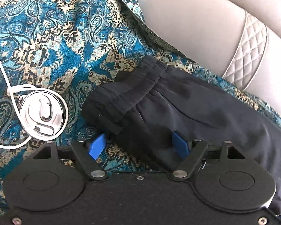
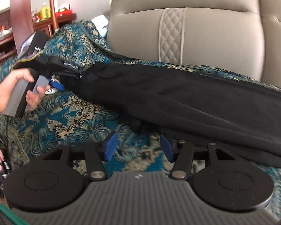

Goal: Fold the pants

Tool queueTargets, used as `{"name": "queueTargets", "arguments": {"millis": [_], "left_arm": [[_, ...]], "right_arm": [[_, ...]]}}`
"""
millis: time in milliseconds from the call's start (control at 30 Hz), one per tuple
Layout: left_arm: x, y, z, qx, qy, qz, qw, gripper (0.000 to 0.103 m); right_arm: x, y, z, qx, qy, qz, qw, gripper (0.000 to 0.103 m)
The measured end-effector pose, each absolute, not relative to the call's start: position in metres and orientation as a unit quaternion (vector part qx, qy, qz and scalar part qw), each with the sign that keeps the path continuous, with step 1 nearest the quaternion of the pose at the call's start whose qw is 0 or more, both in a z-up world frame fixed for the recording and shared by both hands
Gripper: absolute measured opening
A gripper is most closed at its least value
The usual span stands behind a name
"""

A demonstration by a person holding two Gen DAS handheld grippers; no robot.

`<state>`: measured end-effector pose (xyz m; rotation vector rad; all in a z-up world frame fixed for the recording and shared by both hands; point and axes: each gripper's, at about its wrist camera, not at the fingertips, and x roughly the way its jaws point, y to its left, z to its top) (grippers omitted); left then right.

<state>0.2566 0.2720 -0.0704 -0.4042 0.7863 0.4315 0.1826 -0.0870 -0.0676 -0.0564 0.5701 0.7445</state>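
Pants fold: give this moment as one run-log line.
pants: laid lengthwise, unfolded | left gripper: open at waistband | right gripper: open at near edge | surface: patterned cover

The left wrist camera sits low and very close, looking along the blue patterned sofa cover (image 1: pixel 46 37). The right wrist camera looks from farther back toward the beige sofa back (image 2: pixel 206 43). Both show the black pants (image 1: pixel 187 105) (image 2: pixel 178 97).

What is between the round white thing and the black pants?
Only the blue patterned blanket lies between the white charger and the pants, seen in the left wrist view.
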Motion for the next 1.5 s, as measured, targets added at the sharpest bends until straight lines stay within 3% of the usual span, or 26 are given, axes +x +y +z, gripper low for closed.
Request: {"name": "queueTargets", "arguments": {"millis": [333, 667, 900, 1167, 1200, 1233, 1367, 1500], "left_arm": [[0.262, 0.280, -0.072, -0.217, 0.354, 0.226, 0.881, 0.070], [0.266, 0.288, -0.074, -0.222, 0.354, 0.227, 0.880, 0.071], [0.266, 0.288, -0.076, -0.211, 0.354, 0.227, 0.883, 0.072], [0.268, 0.290, -0.078, -0.210, 0.354, 0.229, 0.882, 0.074], [0.268, 0.290, -0.078, -0.211, 0.354, 0.229, 0.882, 0.074], [0.268, 0.291, -0.079, -0.211, 0.353, 0.230, 0.882, 0.075], [0.273, 0.292, -0.081, -0.215, 0.353, 0.236, 0.879, 0.076], [0.280, 0.287, -0.084, -0.207, 0.356, 0.232, 0.881, 0.090]], "right_arm": [[0.197, -0.060, -0.075, -0.037, 0.244, 0.309, 0.919, 0.068], [0.173, -0.057, -0.070, -0.078, 0.222, 0.341, 0.910, 0.069], [0.182, -0.067, -0.077, -0.062, 0.219, 0.275, 0.934, 0.074], [0.198, -0.048, -0.079, -0.015, 0.229, 0.327, 0.917, 0.076], [0.204, -0.045, -0.080, -0.007, 0.237, 0.329, 0.914, 0.074], [0.207, -0.044, -0.079, 0.003, 0.240, 0.330, 0.913, 0.061], [0.218, -0.052, -0.074, 0.060, 0.273, 0.325, 0.903, 0.033], [0.206, -0.066, -0.077, 0.070, 0.285, 0.333, 0.896, 0.019]]}}
